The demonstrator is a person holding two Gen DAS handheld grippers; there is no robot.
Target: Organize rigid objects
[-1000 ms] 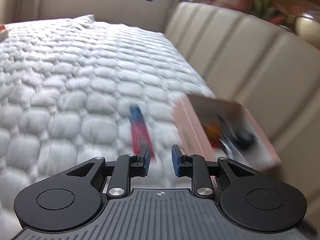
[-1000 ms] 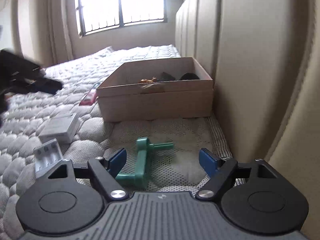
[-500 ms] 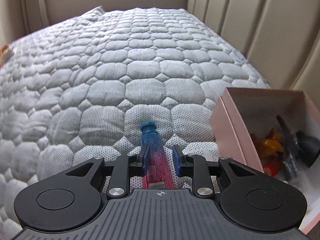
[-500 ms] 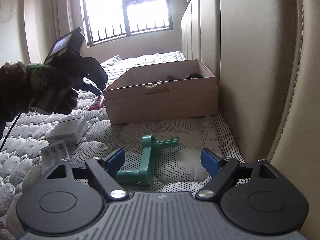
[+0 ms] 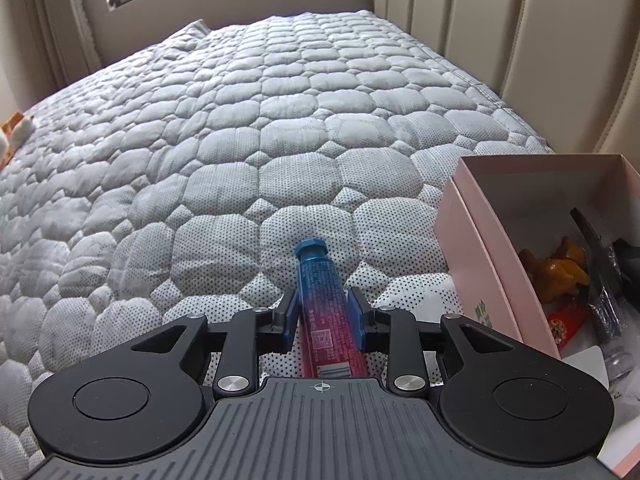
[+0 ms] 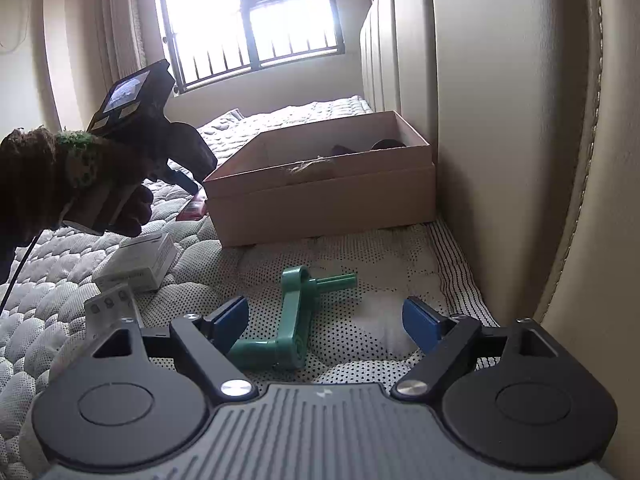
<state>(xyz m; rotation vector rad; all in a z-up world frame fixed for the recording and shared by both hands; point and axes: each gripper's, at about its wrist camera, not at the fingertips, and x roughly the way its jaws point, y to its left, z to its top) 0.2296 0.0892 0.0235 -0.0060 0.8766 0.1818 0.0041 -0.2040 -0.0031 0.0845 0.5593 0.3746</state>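
While its jaws are opening around the blue-and-red plastic tube [image 5: 328,308] lying on the quilted bed [image 5: 224,152], the left gripper [image 5: 325,312] straddles it to lift it toward the pink cardboard box [image 5: 476,256]; the right gripper [image 6: 324,320] hovers wide apart over the green plastic crank handle [image 6: 294,320].

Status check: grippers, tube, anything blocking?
Left gripper opening, straddling tube on mattress. Right gripper open over green crank. Box alongside; path clear.

Ahead of my tools: quilted mattress [image 5: 248,128] underneath, barred window [image 6: 256,20] far ahead, padded beige headboard [image 6: 500,120] along the right side.
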